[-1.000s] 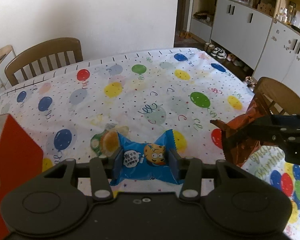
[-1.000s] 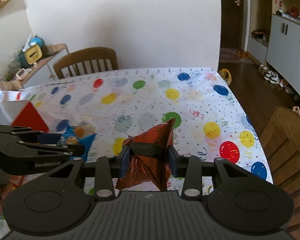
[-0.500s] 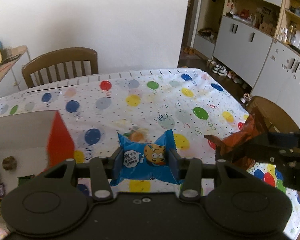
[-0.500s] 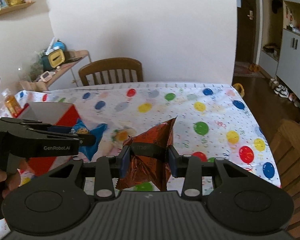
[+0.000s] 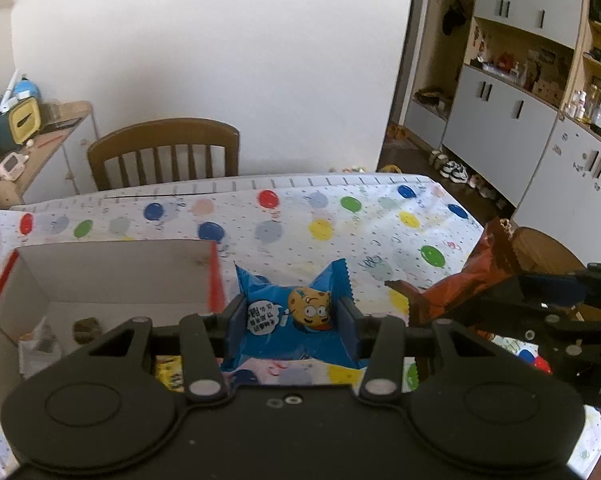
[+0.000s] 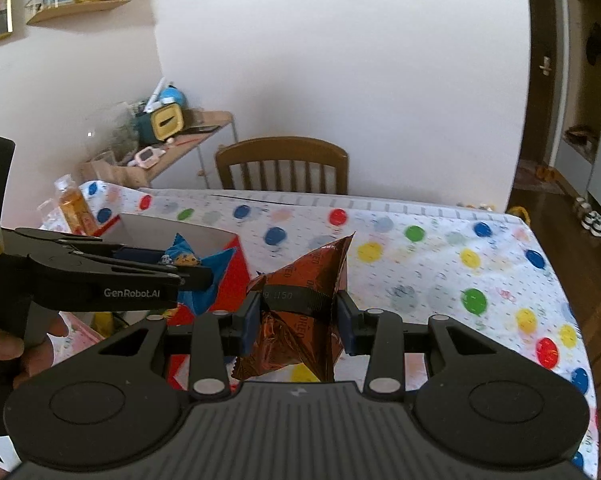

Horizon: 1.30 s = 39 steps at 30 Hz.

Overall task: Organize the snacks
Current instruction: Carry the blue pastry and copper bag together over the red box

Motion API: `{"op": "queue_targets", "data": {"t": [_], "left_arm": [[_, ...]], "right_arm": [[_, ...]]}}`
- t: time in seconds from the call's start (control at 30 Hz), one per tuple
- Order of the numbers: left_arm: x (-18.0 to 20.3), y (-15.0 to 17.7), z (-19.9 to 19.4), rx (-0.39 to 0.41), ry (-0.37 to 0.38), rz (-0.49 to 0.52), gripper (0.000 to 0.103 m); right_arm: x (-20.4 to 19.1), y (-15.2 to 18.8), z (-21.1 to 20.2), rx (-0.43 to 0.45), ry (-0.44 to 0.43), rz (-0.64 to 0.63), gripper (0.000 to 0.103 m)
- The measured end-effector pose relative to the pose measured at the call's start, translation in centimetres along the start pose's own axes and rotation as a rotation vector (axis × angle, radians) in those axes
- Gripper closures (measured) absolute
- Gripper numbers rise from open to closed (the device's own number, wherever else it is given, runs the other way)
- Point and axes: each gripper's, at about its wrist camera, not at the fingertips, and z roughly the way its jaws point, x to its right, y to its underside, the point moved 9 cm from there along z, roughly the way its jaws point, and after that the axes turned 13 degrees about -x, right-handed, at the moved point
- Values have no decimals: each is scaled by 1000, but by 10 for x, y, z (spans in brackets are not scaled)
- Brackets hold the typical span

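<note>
Blue snack packet point(image 5: 290, 316) pinched level in left hand-held gripper point(image 5: 291, 317), beside box point(image 5: 216, 276)

Blue snack packet point(image 5: 290, 316) and brown Oreo packet point(image 6: 296, 316) held aloft.

Your left claw point(image 5: 291, 322) is clamped level, raised; your right claw point(image 6: 297, 320) is likewise clamped, alongside it.

two snack packets point(image 5: 288, 320) point(image 6: 300, 312), one box point(image 5: 100, 276), two chairs point(image 5: 164, 152) point(image 5: 548, 248)
</note>
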Motion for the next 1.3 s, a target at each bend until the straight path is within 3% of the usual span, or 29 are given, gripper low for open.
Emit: {"op": "queue_targets", "data": {"t": [0.7, 1.0, 1.3], "left_arm": [[-143, 1, -24, 20, -102, -95, 58], [-205, 10, 1, -29, -159, -129, 58], [-234, 27, 33, -101, -177, -143, 58]], "right_arm": [[-125, -46, 69, -39, -65, -78, 65], [-159, -45, 128, -118, -45, -101, 65], [-188, -35, 170, -170, -29, -146, 64]]}}
